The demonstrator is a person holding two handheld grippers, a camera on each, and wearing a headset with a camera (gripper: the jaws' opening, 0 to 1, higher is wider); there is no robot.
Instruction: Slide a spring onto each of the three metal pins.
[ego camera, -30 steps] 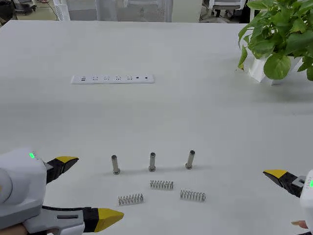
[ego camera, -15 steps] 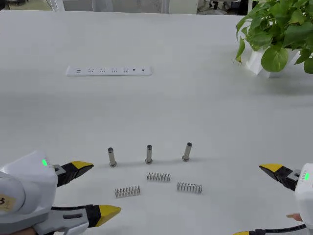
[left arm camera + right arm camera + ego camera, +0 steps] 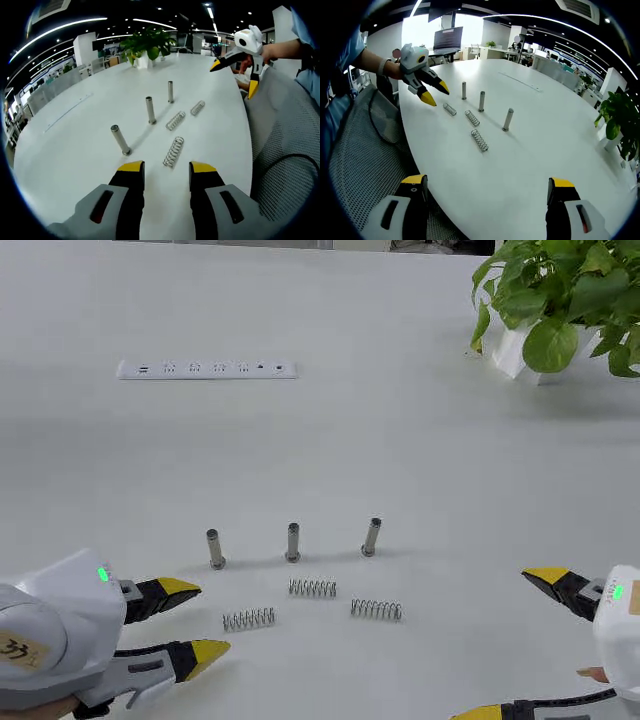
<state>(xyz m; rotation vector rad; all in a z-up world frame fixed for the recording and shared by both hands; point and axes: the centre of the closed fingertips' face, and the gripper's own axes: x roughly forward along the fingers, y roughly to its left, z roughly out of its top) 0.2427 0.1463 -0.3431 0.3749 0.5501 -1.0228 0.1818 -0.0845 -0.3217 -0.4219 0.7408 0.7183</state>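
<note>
Two tools nearest, low over the table. On the left, left tool: yellow-tipped jaws apart with a modest gap, narrower than a second ago, pinching nothing. Now close to the left spring, nearer than before. On the right, right tool: jaws spread wide, empty, well apart from the parts, much as earlier.

Next out, three springs flat on the table, places unchanged. Left spring just ahead of the left tool, middle spring and right spring a little farther on. Just behind them, three bare pins upright in a row, same spots as before: left pin, middle pin, right pin.

Farther back, white power strip. At the far right corner, potted plant. Whole view shifted with the head, not the things.
</note>
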